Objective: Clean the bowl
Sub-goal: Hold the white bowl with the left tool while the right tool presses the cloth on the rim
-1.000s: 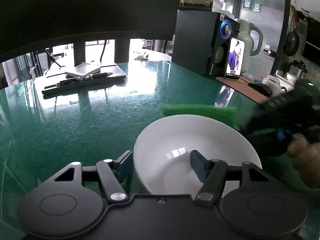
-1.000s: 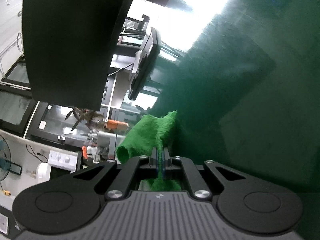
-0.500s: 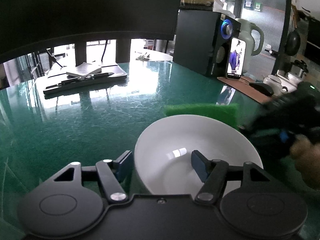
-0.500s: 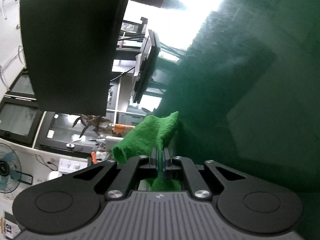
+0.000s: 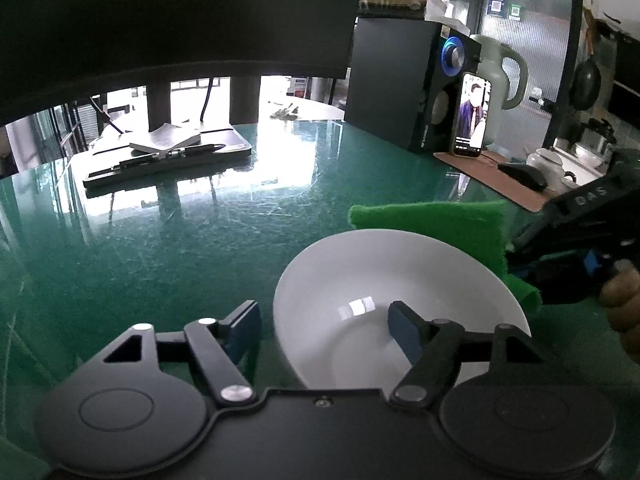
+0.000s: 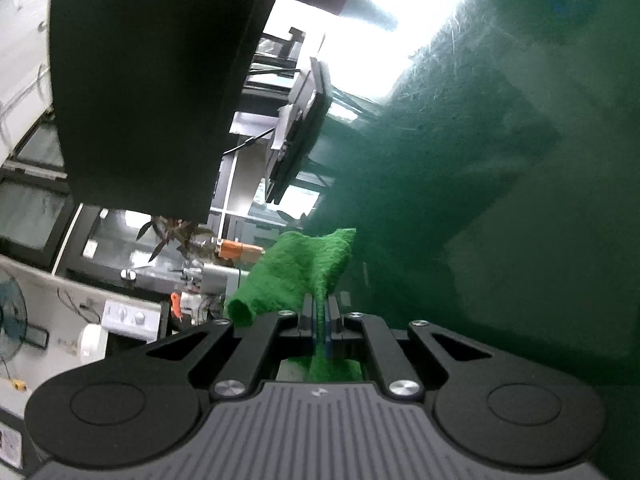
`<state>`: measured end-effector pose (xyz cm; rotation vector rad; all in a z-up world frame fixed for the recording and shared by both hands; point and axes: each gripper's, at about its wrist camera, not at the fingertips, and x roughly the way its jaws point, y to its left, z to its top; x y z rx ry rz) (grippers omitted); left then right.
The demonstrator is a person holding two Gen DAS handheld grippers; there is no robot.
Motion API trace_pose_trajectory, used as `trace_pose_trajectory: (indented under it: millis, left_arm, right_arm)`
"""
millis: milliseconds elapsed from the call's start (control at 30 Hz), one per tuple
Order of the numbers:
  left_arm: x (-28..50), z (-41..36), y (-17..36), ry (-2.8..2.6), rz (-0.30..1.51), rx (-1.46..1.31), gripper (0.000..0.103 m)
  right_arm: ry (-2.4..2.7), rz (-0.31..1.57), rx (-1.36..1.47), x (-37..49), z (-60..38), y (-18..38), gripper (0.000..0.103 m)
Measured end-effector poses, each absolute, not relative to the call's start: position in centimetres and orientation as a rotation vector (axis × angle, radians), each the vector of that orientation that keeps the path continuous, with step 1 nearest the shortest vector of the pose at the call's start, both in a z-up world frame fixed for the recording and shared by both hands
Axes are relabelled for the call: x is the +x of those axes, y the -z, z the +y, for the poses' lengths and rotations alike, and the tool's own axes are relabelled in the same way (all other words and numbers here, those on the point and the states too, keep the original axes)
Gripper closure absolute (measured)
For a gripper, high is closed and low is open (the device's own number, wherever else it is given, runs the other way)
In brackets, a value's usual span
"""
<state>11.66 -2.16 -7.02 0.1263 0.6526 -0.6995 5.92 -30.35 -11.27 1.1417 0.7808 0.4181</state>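
Observation:
A white bowl [image 5: 384, 280] sits on the green glass table [image 5: 200, 232]. My left gripper [image 5: 324, 330] is open and straddles the bowl's near rim: one blue finger is outside on the left, the other inside the bowl. My right gripper [image 6: 321, 316] is shut on a green scouring cloth [image 6: 296, 272], which sticks out past the fingertips. In the left wrist view the cloth [image 5: 440, 224] hangs just behind and to the right of the bowl, held by the right gripper [image 5: 516, 258] coming from the right.
A dark monitor [image 5: 160, 20] stands at the back with a black tray, notebook and pen [image 5: 172, 148] under it. A black speaker [image 5: 404, 80], a phone [image 5: 470, 116], a kettle [image 5: 500, 72] and a mouse [image 5: 520, 172] are at the back right.
The right gripper with the green cloth has risen slightly behind the bowl and steadied. The left gripper and bowl have barely moved.

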Motion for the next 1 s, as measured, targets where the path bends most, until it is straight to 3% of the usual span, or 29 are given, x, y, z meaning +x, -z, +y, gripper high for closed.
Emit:
trace_pose_trajectory:
  millis: [200, 567, 833, 1000]
  left_arm:
    - [11.4, -2.3, 7.0, 0.665, 0.653, 0.118, 0.032]
    - [9.8, -0.6, 6.2, 0.443, 0.726, -0.013, 0.027]
    - [9.8, -1.0, 6.3, 0.373, 0.729, -0.029, 0.002]
    - [9.9, -1.8, 6.6, 0.337, 0.718, 0.047, 0.000]
  right_arm:
    - [-0.467, 0.785, 1.044, 9.9, -29.2, 11.1, 0.097]
    - [-0.547, 0.773, 1.050, 9.4, -29.8, 11.9, 0.097]
    - [-0.580, 0.774, 1.037, 9.3, -29.4, 11.6, 0.097]
    - [-0.600, 0.775, 1.029, 9.2, -29.1, 11.5, 0.097]
